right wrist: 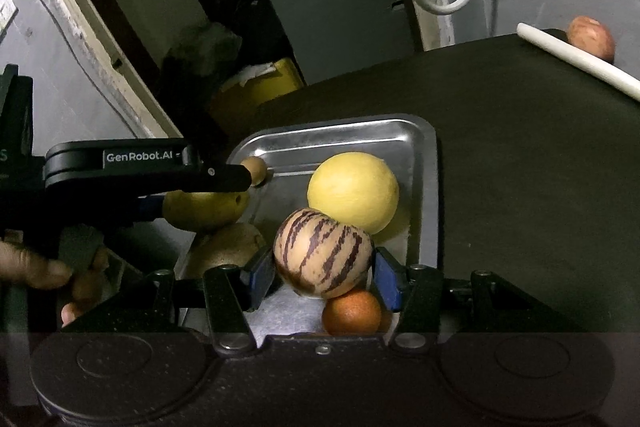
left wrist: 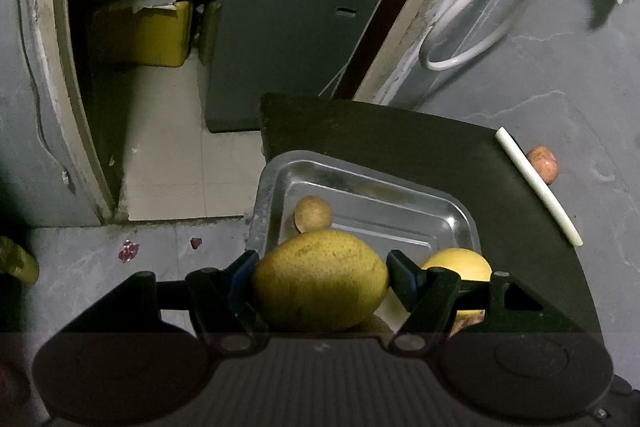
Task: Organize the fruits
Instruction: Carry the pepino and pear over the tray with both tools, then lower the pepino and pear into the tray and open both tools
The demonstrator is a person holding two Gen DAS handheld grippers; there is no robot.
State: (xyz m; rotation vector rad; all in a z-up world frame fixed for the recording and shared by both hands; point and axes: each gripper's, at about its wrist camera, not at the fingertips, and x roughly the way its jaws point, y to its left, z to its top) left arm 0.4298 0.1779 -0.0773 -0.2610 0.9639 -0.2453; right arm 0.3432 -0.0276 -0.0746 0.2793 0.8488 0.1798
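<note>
My left gripper (left wrist: 320,277) is shut on a large yellow-green mango (left wrist: 320,281), held over the near end of a steel tray (left wrist: 372,183). In the tray lie a small brown fruit (left wrist: 313,213) and a round yellow fruit (left wrist: 460,263). My right gripper (right wrist: 324,273) is shut on a cream fruit with purple stripes (right wrist: 323,253), above an orange (right wrist: 351,311) in the same tray (right wrist: 424,163). The yellow fruit (right wrist: 354,193) sits just behind it. The left gripper (right wrist: 132,167) with its mango (right wrist: 204,209) shows at the left, over a brown fruit (right wrist: 228,245).
The tray rests on a dark table (left wrist: 460,155). A white stick (left wrist: 536,187) lies near the table's far right edge, with a reddish fruit (left wrist: 543,165) behind it. A person's hand (right wrist: 44,273) holds the left gripper. Beyond the table are a grey cabinet (left wrist: 296,27) and a yellow box (left wrist: 148,35).
</note>
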